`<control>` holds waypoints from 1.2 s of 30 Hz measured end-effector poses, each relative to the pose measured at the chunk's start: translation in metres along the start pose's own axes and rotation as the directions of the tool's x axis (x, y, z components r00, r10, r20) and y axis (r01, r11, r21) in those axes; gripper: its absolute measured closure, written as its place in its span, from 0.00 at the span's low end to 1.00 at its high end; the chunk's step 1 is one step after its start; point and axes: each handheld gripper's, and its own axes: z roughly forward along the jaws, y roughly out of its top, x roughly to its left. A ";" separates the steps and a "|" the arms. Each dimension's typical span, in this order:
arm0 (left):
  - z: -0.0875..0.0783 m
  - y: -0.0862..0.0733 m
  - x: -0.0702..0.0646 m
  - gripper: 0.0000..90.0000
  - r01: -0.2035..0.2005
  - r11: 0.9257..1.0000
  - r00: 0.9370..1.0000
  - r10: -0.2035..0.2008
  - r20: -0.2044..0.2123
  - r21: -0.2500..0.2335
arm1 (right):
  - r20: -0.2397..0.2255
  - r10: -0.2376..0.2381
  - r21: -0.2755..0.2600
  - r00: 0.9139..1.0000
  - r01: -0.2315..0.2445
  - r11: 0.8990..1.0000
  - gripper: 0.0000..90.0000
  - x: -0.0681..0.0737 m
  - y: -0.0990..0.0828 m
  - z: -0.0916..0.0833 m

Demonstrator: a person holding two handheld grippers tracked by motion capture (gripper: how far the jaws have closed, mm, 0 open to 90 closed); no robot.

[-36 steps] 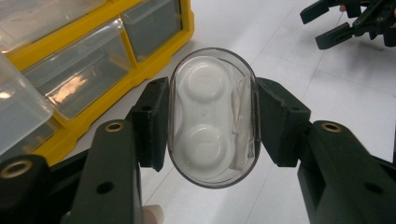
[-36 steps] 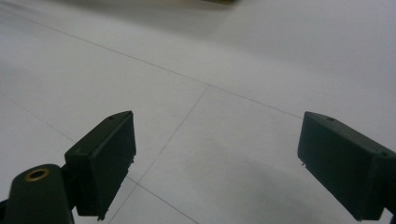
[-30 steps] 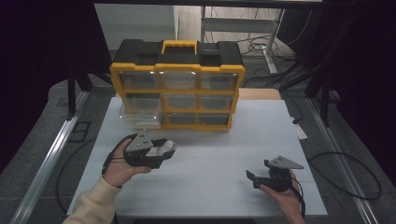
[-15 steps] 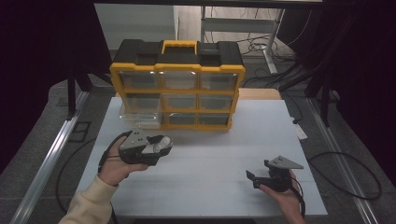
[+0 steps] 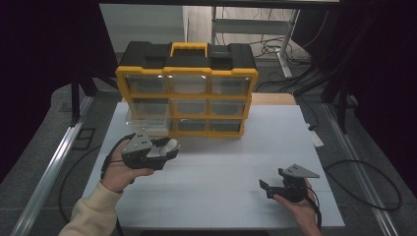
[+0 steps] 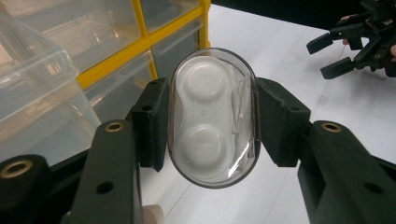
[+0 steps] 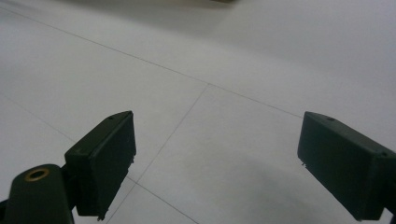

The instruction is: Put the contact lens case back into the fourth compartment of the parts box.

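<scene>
Behind the clear case [image 6: 212, 116], perhaps table.

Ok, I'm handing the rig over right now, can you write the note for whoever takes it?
Left gripper: shut on a clear oval case with a white insert, held above the table near the organizer.
Right gripper: open, empty, low over the table at the right.
Organizer: the clear drawer in the left column stands pulled out; the other drawers look closed.
Done: case gripped, drawer open.
Left: probably put the case in the open drawer and close it.
</scene>
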 end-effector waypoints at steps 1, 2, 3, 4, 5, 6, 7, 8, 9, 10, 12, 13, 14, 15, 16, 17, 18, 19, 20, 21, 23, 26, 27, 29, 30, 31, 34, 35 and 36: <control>-0.001 0.001 0.001 0.53 0.001 1.000 1.000 -0.001 -0.001 -0.003 | 0.000 -0.003 0.000 1.000 0.003 1.000 0.13 0.000 0.000 0.000; -0.001 0.001 0.001 0.53 0.003 1.000 1.000 -0.003 -0.004 -0.004 | 0.000 -0.003 0.000 1.000 0.003 1.000 0.13 0.000 0.000 0.000; -0.002 0.002 0.002 0.53 0.002 1.000 1.000 -0.002 -0.007 -0.005 | 0.000 -0.003 0.000 1.000 0.003 1.000 0.13 0.000 0.000 0.000; -0.002 0.002 0.003 0.53 0.004 1.000 1.000 -0.004 -0.008 -0.007 | 0.001 -0.003 0.000 1.000 0.003 1.000 0.13 0.000 0.000 0.000; -0.003 0.003 0.003 0.53 0.006 1.000 1.000 -0.006 -0.010 -0.010 | 0.000 -0.002 0.000 1.000 0.002 1.000 0.13 0.000 0.000 0.000; -0.003 0.003 0.004 0.53 0.010 1.000 1.000 -0.010 -0.010 -0.013 | 0.000 -0.002 0.000 1.000 0.002 1.000 0.13 0.000 0.000 0.000; -0.004 0.004 0.005 0.53 0.012 1.000 1.000 -0.013 -0.010 -0.017 | 0.000 -0.003 0.000 1.000 0.003 1.000 0.13 0.000 0.000 0.000; -0.004 0.004 0.005 0.53 0.013 1.000 1.000 -0.014 -0.011 -0.019 | 0.000 -0.004 0.001 1.000 0.004 1.000 0.13 0.000 0.000 0.001; -0.004 0.005 0.006 0.53 0.013 1.000 1.000 -0.013 -0.013 -0.019 | 0.000 -0.004 0.001 1.000 0.004 1.000 0.13 0.000 0.000 0.001; -0.004 0.005 0.006 0.53 0.015 1.000 1.000 -0.016 -0.014 -0.022 | 0.001 -0.003 0.001 1.000 0.003 1.000 0.13 0.000 0.000 0.001; -0.004 0.006 0.007 0.53 0.017 1.000 1.000 -0.018 -0.017 -0.025 | 0.000 -0.002 0.000 1.000 0.002 1.000 0.13 0.000 0.000 0.001; -0.005 0.007 0.007 0.53 0.015 1.000 1.000 -0.015 -0.022 -0.026 | 0.000 -0.003 0.000 1.000 0.003 1.000 0.13 0.000 0.000 0.001; -0.005 0.008 0.008 0.53 0.016 0.999 1.000 -0.017 -0.026 -0.030 | 0.000 -0.002 0.001 1.000 0.002 1.000 0.13 0.000 0.000 0.001; -0.006 0.009 0.009 0.53 0.019 0.999 0.999 -0.020 -0.029 -0.034 | 0.000 -0.001 0.001 1.000 0.001 1.000 0.13 0.000 0.000 0.000; -0.006 0.009 0.009 0.53 0.021 0.999 0.999 -0.022 -0.031 -0.037 | 0.000 -0.002 -0.001 1.000 0.002 1.000 0.13 0.000 0.000 0.001; -0.007 0.010 0.010 0.53 0.020 0.999 0.999 -0.021 -0.033 -0.037 | 0.000 -0.002 0.000 1.000 0.002 1.000 0.13 0.000 0.000 0.001; -0.007 0.010 0.011 0.53 0.021 0.999 0.999 -0.023 -0.034 -0.039 | -0.001 -0.002 0.000 1.000 0.002 1.000 0.13 0.000 0.000 0.001; -0.007 0.011 0.011 0.53 0.025 0.999 0.999 -0.026 -0.036 -0.042 | -0.001 0.000 0.001 1.000 0.000 1.000 0.13 0.000 0.000 0.001; -0.007 0.011 0.012 0.53 0.025 0.999 0.999 -0.027 -0.036 -0.043 | -0.001 0.000 0.001 1.000 0.000 1.000 0.13 0.000 0.000 0.001; -0.008 0.012 0.012 0.53 0.029 0.999 0.999 -0.030 -0.037 -0.046 | -0.001 0.000 0.001 1.000 0.000 1.000 0.13 0.000 0.000 0.001; -0.008 0.013 0.013 0.53 0.032 0.998 0.999 -0.034 -0.038 -0.049 | -0.001 0.000 0.001 1.000 0.000 1.000 0.13 0.000 0.000 0.001; -0.009 0.014 0.015 0.53 0.034 0.998 0.999 -0.036 -0.039 -0.055 | -0.001 0.001 0.002 1.000 -0.001 1.000 0.13 0.000 0.000 0.001; -0.010 0.015 0.015 0.53 0.034 0.998 0.998 -0.037 -0.041 -0.057 | -0.001 0.001 0.002 1.000 -0.001 1.000 0.13 0.000 0.000 0.001; -0.011 0.016 0.016 0.53 0.035 0.997 0.998 -0.038 -0.053 -0.064 | -0.001 0.001 0.002 1.000 -0.001 1.000 0.13 0.000 0.000 0.001; -0.012 0.017 0.017 0.53 0.035 0.997 0.998 -0.039 -0.057 -0.067 | -0.001 0.001 0.002 1.000 -0.001 1.000 0.13 0.000 0.000 0.001; -0.012 0.018 0.018 0.53 0.037 0.997 0.997 -0.041 -0.059 -0.071 | 0.000 -0.001 0.001 1.000 0.001 1.000 0.13 0.000 0.000 0.001; -0.014 0.020 0.019 0.53 0.039 0.996 0.997 -0.044 -0.066 -0.077 | 0.000 -0.001 0.001 1.000 0.001 1.000 0.13 0.000 0.000 0.001; -0.014 0.020 0.020 0.53 0.043 0.996 0.997 -0.048 -0.066 -0.081 | 0.000 -0.001 0.001 1.000 0.001 1.000 0.13 0.000 0.000 0.001; -0.015 0.021 0.021 0.53 0.045 0.995 0.997 -0.050 -0.066 -0.084 | 0.000 -0.001 0.001 1.000 0.001 1.000 0.13 0.000 0.000 0.001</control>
